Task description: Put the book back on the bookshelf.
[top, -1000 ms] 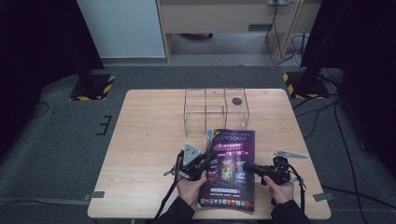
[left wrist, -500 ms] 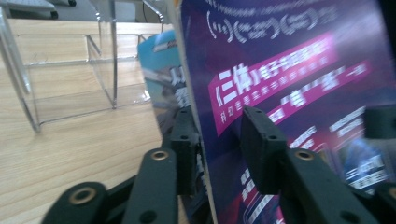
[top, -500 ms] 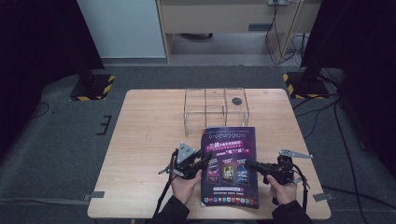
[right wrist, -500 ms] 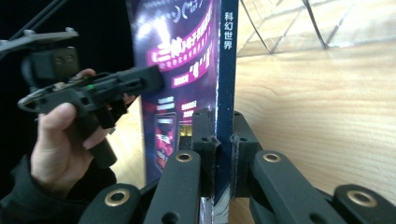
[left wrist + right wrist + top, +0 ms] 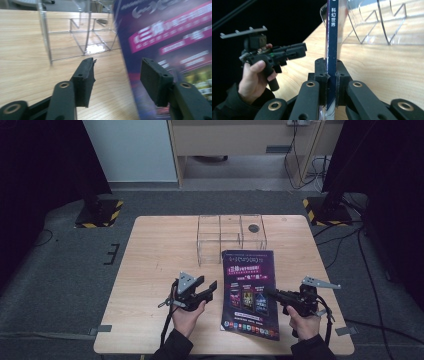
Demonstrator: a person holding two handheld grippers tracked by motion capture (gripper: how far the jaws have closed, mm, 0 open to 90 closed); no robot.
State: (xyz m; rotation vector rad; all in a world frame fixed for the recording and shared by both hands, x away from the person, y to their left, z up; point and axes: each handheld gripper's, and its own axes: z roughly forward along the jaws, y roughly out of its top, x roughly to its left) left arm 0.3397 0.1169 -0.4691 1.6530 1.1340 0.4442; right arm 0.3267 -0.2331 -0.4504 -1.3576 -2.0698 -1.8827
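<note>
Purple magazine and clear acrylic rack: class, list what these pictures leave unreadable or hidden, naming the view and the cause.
- Purple magazine: small cover print unreadable in the high view, too small; blurred in the left gripper view.
- Its back cover: hidden in the right gripper view, which sees it edge-on, clamped by the right gripper.
- Clear acrylic rack: top cut off by the frame edge in the left gripper view.
- Small dark round thing in the rack: too small to identify.

Magazine (image 5: 172,45) in left gripper view blurred, cover print unreadable, cut off by top, right and bottom edges; small print on cover in high view too small to read; in right gripper view magazine spine (image 5: 332,50) runs past top edge, lower end hidden between jaws; clear acrylic rack (image 5: 382,22) cut off by top and right edges there; dark round thing (image 5: 253,227) in rack's right compartment too small to identify
</note>
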